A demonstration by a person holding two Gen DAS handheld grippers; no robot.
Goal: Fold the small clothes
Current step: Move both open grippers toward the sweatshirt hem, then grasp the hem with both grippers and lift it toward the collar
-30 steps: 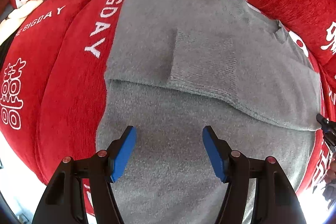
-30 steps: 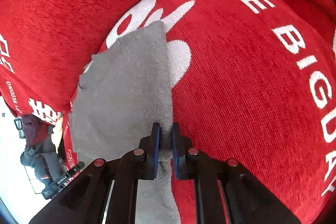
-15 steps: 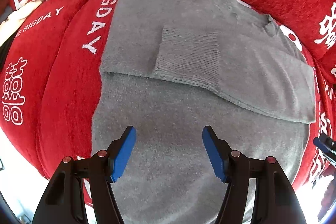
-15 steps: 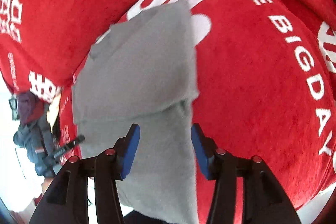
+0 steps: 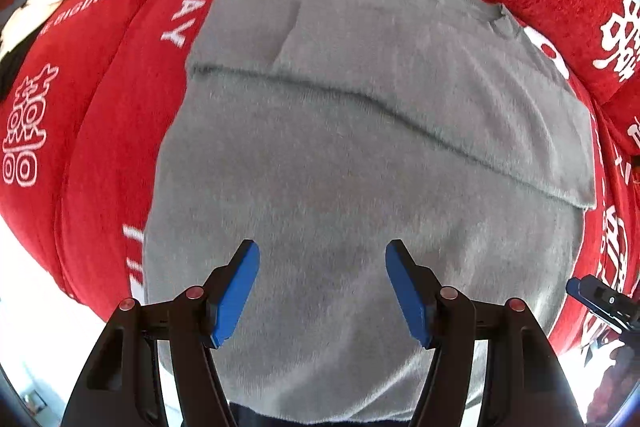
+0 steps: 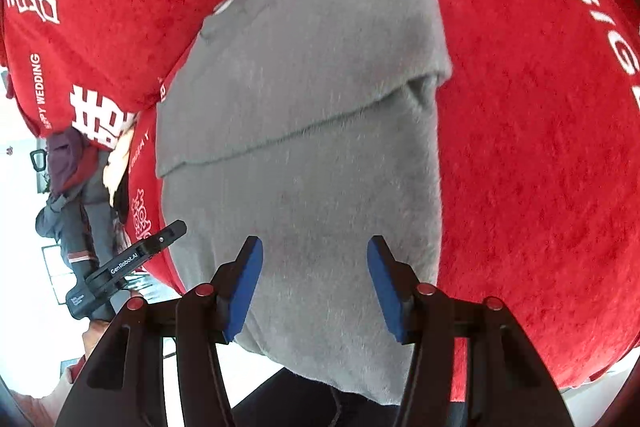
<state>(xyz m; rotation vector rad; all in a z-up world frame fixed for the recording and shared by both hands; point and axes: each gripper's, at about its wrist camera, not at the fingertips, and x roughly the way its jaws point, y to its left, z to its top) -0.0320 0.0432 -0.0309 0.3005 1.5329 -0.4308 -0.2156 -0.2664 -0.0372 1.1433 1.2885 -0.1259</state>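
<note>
Left wrist view: my left gripper [image 5: 322, 283] hovers with fingers spread wide and empty over the grey sweater [image 5: 360, 155], which lies flat on the red sofa cover [image 5: 100, 115]. A sleeve is already folded across its upper part.

Right wrist view: my right gripper [image 6: 314, 279] is likewise spread and empty above the sweater's near hem. I judge the lengthwise fold remains.

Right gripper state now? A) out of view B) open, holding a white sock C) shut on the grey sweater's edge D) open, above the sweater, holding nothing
D: the right gripper has its blue pads spread wide with only the grey sweater showing between them, nothing pinched.
</note>
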